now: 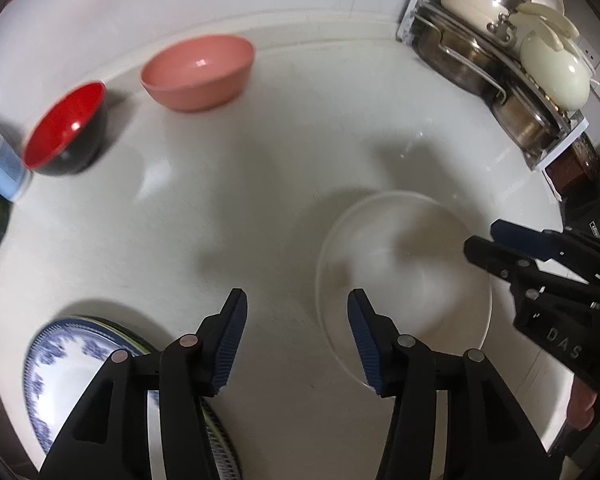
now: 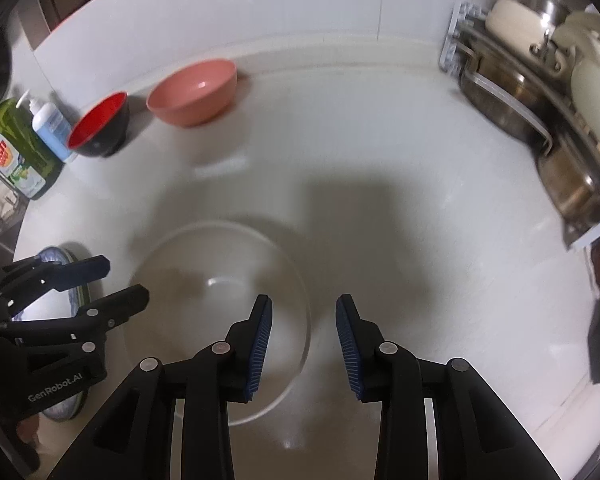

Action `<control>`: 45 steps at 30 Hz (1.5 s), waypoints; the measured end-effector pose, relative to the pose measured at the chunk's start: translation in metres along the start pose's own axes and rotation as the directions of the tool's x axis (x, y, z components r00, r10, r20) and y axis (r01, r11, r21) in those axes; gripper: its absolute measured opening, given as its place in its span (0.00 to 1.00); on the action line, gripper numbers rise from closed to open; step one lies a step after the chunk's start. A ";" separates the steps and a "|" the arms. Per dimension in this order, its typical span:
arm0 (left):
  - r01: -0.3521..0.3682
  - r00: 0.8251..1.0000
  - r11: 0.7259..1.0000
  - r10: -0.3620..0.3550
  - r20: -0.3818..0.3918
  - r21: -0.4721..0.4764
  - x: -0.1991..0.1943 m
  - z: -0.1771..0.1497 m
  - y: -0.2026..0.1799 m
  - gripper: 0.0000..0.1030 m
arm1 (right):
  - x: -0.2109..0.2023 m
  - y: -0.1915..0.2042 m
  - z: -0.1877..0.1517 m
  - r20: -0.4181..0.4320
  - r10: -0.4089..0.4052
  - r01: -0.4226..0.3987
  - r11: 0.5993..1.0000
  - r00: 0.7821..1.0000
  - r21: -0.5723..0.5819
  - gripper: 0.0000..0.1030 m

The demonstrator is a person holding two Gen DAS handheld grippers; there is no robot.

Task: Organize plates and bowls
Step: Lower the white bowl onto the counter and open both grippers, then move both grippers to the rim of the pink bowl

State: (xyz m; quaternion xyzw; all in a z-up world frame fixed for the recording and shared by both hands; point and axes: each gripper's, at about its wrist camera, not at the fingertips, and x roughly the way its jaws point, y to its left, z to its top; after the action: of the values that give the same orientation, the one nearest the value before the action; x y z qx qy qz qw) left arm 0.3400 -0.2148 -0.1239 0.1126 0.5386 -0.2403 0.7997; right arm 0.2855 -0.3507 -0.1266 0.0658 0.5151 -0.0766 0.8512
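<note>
- Fingers of the left gripper (image 1: 297, 344) stand wide apart with nothing between the blue ribbed pads (image 1: 230, 344); its right-hand finger overlaps the near rim of the white bowl (image 1: 404, 276), though contact cannot be told.
- Right gripper (image 2: 304, 344) is likewise spread and empty, its left-hand finger over the white bowl's right side (the other is over bare countertop (image 2: 380, 152)).
- Just left of the white bowl lies a stack of blue-patterned plates (image 1: 72, 364), partly hidden under the left gripper.
- Well beyond the white bowl, by the back wall, sit a pink bowl (image 1: 198, 74) and, close on its left, a red-and-black bowl (image 1: 66, 130).
- Further left of those stand a pump bottle (image 2: 50, 126) and a green dish-soap bottle (image 2: 16, 148).
- Far right of the white bowl, a rack of steel pans (image 1: 496, 64) carries cream lids.
</note>
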 end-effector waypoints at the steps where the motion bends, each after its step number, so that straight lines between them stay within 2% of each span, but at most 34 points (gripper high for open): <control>1: -0.005 1.000 1.000 0.005 0.012 0.001 -0.004 0.002 0.001 0.54 | -0.003 0.001 0.003 0.010 0.001 -0.001 1.000 1.000 -0.002 0.33; 9: -0.053 0.993 0.998 0.050 0.111 0.019 -0.038 0.025 0.020 0.66 | -0.018 0.019 0.032 0.078 0.058 -0.057 0.998 0.995 -0.017 0.33; 16: -0.080 0.985 0.997 0.078 0.152 0.009 -0.055 0.054 0.044 0.67 | -0.024 0.041 0.067 0.145 0.074 -0.066 0.996 0.987 -0.061 0.33; 24: -0.156 0.969 0.988 0.152 0.198 0.006 -0.065 0.088 0.076 0.67 | -0.012 0.063 0.110 0.151 0.096 -0.085 0.993 0.984 -0.082 0.33; 34: -0.152 0.969 0.988 0.153 0.197 -0.017 -0.051 0.129 0.116 0.66 | 0.015 0.088 0.160 0.117 0.118 -0.108 0.990 0.986 -0.088 0.33; 45: -0.175 0.969 0.984 0.167 0.180 0.026 -0.005 0.171 0.138 0.63 | 0.054 0.094 0.195 0.075 0.119 -0.113 0.991 0.990 -0.076 0.33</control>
State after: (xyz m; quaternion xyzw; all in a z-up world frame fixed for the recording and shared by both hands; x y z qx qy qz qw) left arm 0.5466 -0.1698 -0.0623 0.1534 0.4485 -0.1907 0.8596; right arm 0.4981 -0.2995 -0.0819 0.0623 0.4786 -0.0110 0.8758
